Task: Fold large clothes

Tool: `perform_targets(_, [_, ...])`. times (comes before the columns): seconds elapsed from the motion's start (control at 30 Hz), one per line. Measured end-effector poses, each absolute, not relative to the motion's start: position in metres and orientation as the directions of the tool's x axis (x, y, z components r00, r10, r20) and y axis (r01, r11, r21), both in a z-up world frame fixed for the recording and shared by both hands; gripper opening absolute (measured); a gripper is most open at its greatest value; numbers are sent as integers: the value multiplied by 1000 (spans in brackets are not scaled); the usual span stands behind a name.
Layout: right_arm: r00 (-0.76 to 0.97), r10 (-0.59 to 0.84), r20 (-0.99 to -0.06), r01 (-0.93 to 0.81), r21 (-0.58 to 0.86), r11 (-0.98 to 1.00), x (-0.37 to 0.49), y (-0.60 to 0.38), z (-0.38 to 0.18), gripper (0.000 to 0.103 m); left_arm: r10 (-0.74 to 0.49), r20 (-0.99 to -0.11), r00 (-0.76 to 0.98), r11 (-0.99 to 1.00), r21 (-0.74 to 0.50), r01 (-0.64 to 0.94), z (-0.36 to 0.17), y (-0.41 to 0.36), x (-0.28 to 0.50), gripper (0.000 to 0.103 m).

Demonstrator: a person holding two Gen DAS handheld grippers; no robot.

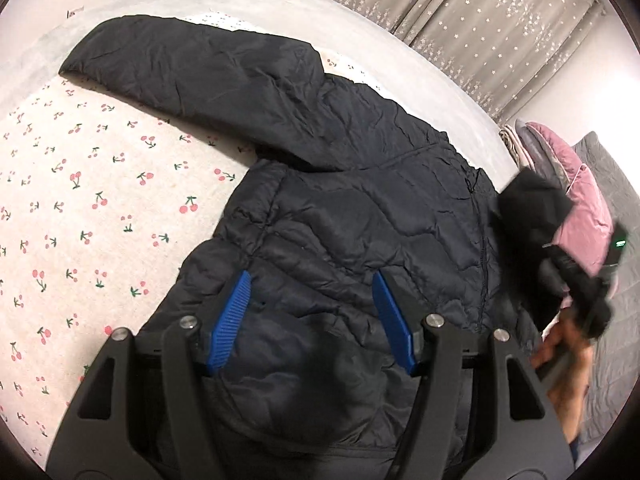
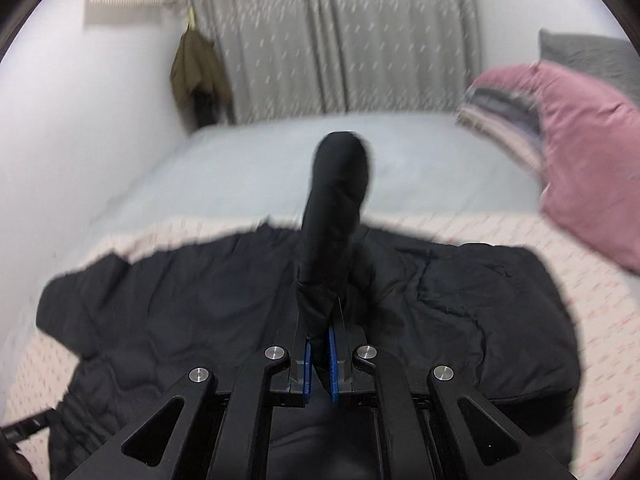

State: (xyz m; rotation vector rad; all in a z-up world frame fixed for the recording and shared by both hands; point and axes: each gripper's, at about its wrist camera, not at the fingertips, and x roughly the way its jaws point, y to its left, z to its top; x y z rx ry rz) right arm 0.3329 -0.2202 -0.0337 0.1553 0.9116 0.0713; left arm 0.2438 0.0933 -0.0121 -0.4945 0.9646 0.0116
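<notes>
A dark navy quilted jacket [image 1: 340, 200] lies spread on the cherry-print cover [image 1: 80, 200] of a bed, one sleeve [image 1: 180, 64] stretched to the far left. My left gripper [image 1: 312, 300] is open and empty, its blue pads just above the jacket's lower body. My right gripper [image 2: 319, 328] is shut on the jacket's other sleeve [image 2: 338, 200] and holds it up above the jacket body [image 2: 200, 300]. The right gripper also shows blurred in the left wrist view [image 1: 568, 280], with the lifted sleeve end [image 1: 532, 204] beside the jacket's right edge.
A pink cushion [image 2: 580, 152] and folded blankets [image 2: 500, 120] sit at the bed's right side. A grey sheet [image 2: 280, 160] covers the far bed. Star-print curtains [image 1: 480, 20] hang behind. An olive coat [image 2: 198, 72] hangs on the wall.
</notes>
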Motion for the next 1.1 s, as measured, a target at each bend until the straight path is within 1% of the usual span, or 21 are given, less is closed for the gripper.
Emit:
perform_targets(0.13, [586, 149, -796, -30, 163, 986, 335, -189, -53, 6, -217, -785, 580, 881, -413, -230, -12, 97, 245, 65])
perform_targets(0.2, [569, 190, -800, -65, 187, 980, 338, -173, -56, 9, -220, -785, 579, 880, -416, -229, -11, 98, 244, 65])
perform_targets(0.3, [513, 178, -839, -83, 158, 984, 339, -157, -72, 10, -219, -785, 579, 879, -416, -231, -12, 98, 244, 65])
perform_targets(0.37, [458, 164, -873, -82, 143, 986, 344, -160, -89, 14, -222, -786, 576, 880, -416, -229, -13, 99, 246, 65])
perform_targets(0.43, [412, 184, -892, -70, 171, 983, 345, -165, -97, 16, -228, -785, 576, 879, -421, -226, -13, 99, 247, 65])
perform_targets(0.5, [378, 238, -895, -75, 226, 971, 341, -174, -99, 19, -229, -783, 578, 878, -423, -224, -13, 99, 248, 65])
perform_targets(0.57, [306, 312, -899, -130, 286, 949, 337, -176, -94, 28, -228, -784, 577, 879, -421, -224, -13, 99, 249, 65])
perform_targets(0.63, [264, 358, -896, -187, 316, 930, 333, -178, -86, 32, -229, -784, 577, 878, -423, -226, -13, 99, 250, 65])
perform_targets(0.7, [292, 395, -871, -238, 334, 912, 328, -177, -71, 35, -228, -782, 580, 876, -425, -228, -13, 99, 250, 65])
perform_targets(0.73, [313, 422, -851, -244, 357, 901, 328, -179, -65, 47, -226, -781, 582, 877, -424, -228, -13, 98, 250, 65])
perform_targets(0.77, [334, 460, -823, -238, 398, 886, 327, -182, -60, 68, -225, -781, 582, 878, -422, -227, -13, 98, 250, 65])
perform_targets(0.8, [357, 488, -797, -221, 435, 873, 328, -184, -56, 76, -224, -783, 581, 879, -419, -225, -13, 97, 250, 65])
perform_targets(0.83, [382, 499, -778, -207, 455, 866, 329, -184, -55, 78, -224, -784, 579, 880, -418, -225, -14, 97, 250, 65])
perform_targets(0.87, [407, 489, -772, -191, 451, 872, 331, -182, -55, 78, -226, -785, 578, 881, -418, -223, -14, 96, 250, 65])
perform_targets(0.93, [406, 428, -808, -143, 406, 903, 339, -176, -63, 78, -231, -784, 576, 880, -421, -220, -15, 96, 250, 65])
perform_targets(1.0, [346, 408, -845, -115, 393, 912, 345, -166, -84, 78, -226, -785, 576, 879, -419, -226, -15, 98, 250, 65])
perform_targets(1.07, [285, 333, -899, -113, 313, 943, 347, -152, -109, 78, -226, -785, 577, 877, -421, -230, -15, 99, 251, 65])
perform_targets(1.1, [311, 279, -909, -163, 238, 958, 344, -141, -115, 78, -227, -784, 578, 877, -423, -229, -15, 100, 251, 65])
